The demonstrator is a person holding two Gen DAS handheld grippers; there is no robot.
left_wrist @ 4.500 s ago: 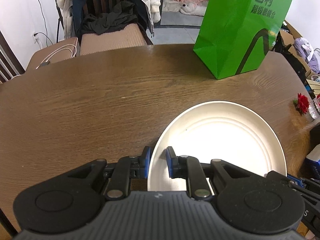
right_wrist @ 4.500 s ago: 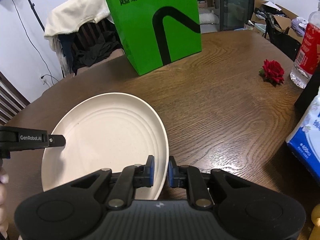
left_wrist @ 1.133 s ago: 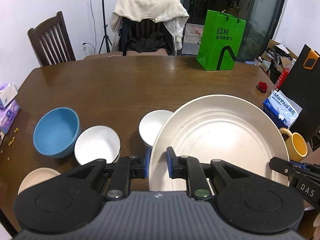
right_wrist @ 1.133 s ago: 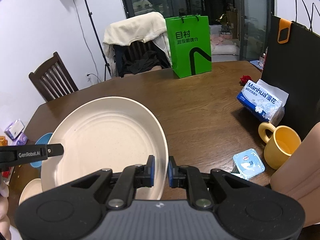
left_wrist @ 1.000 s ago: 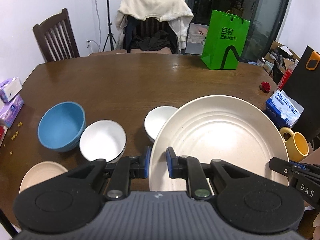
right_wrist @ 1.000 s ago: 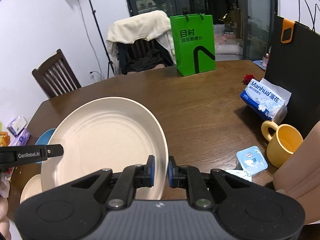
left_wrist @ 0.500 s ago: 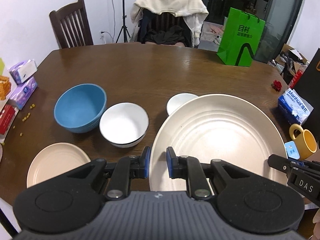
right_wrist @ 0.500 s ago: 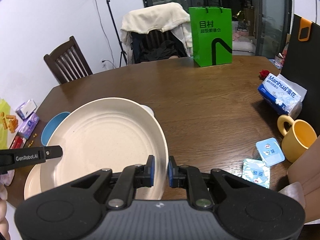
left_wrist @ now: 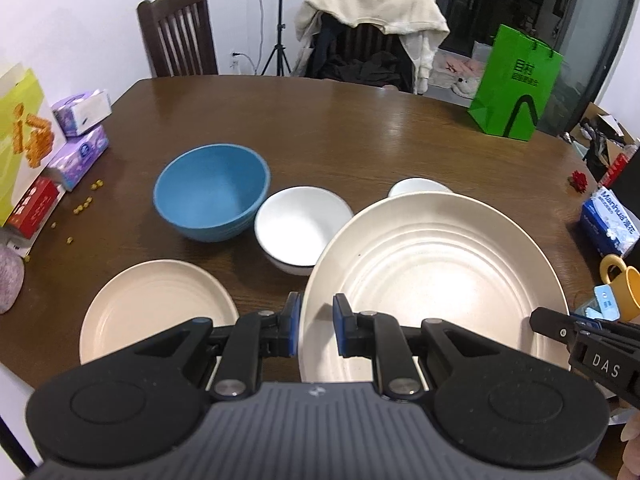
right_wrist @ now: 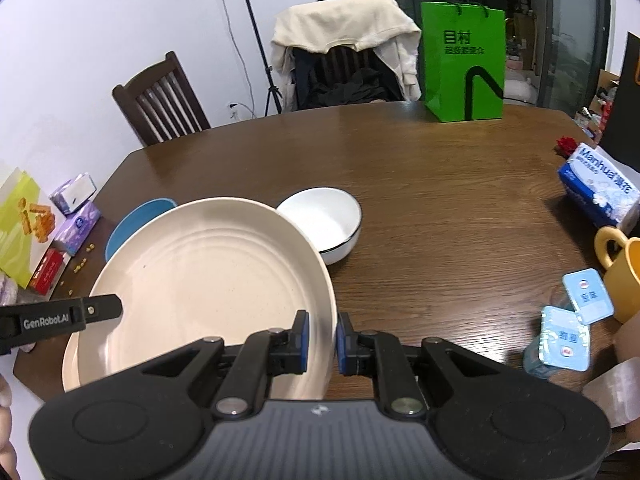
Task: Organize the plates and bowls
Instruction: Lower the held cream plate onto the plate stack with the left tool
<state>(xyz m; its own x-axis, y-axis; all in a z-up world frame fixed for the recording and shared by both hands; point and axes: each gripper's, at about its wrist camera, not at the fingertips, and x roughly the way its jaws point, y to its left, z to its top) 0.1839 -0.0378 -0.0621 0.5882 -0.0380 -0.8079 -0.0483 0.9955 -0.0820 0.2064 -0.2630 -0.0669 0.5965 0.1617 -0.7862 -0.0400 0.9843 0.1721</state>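
Far left edge: tissue packs [left_wrist: 82, 136] and a yellow snack box [left_wrist: 18, 148] crowd the worktop [left_wrist: 360, 132] corner, scattered crumbs beside them.
Left front: small cream plate [left_wrist: 156, 312] lies flat near the worktop's front edge, nothing on it.
Left centre: blue bowl [left_wrist: 212, 196] upright; white bowl [left_wrist: 302, 228] just beside it on the right, rims close or touching, cannot tell which.
Left gripper: left gripper [left_wrist: 316, 330] has its jaws clenched on the left rim of the big plate.
Centre: large cream plate [left_wrist: 432, 280] is carried off the worktop between both tools, tilted a little, over the gap right of the white bowl; a second small white bowl [left_wrist: 418, 188] shows just behind its far rim.
Right gripper: right gripper [right_wrist: 322, 338] has its jaws clamped on the opposite rim, thin edge pinched between the blue pads.
Right edge: yellow mug [right_wrist: 620, 264], sealed cups [right_wrist: 572, 320], blue tissue pack [right_wrist: 598, 188], all apart from the plate.
Handling, judged: stiff, fairly light, smooth-glazed and likely slippery at the rim; breakable if dropped. Wide span makes it lever against a single pinch, so opposed rim holds suit it.
Likely step: bringing it down, probably to sit under or beside the small plate.
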